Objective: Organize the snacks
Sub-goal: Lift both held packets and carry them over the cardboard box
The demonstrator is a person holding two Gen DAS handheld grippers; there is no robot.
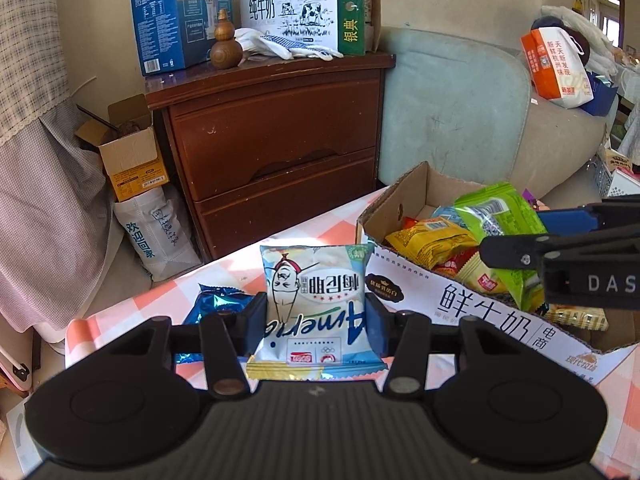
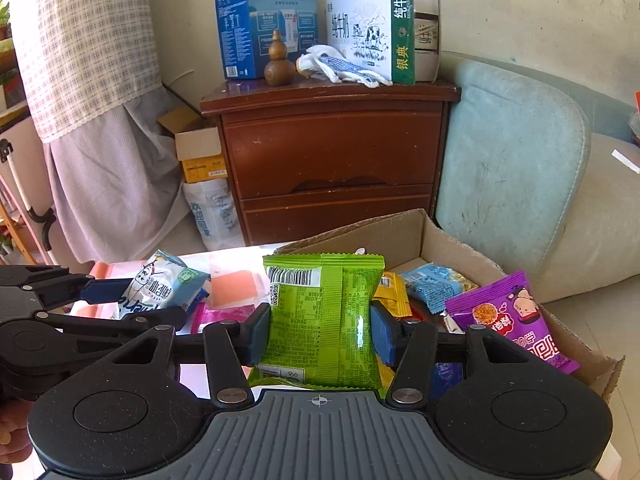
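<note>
Blue packet [image 1: 212, 306] half hidden; left gripper [image 1: 316, 316] clamping white snack packet [image 1: 316, 300]; right gripper [image 2: 320, 328] clamping green snack packet [image 2: 324, 316], both angled down.

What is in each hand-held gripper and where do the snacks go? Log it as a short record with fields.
left hand-held gripper: shut on pale blue snack packet
right hand-held gripper: shut on green snack packet
container: open cardboard box, holding yellow, blue and purple packets
surface: pink-checked tablecloth
loose item: shiny blue packet on the cloth
</note>
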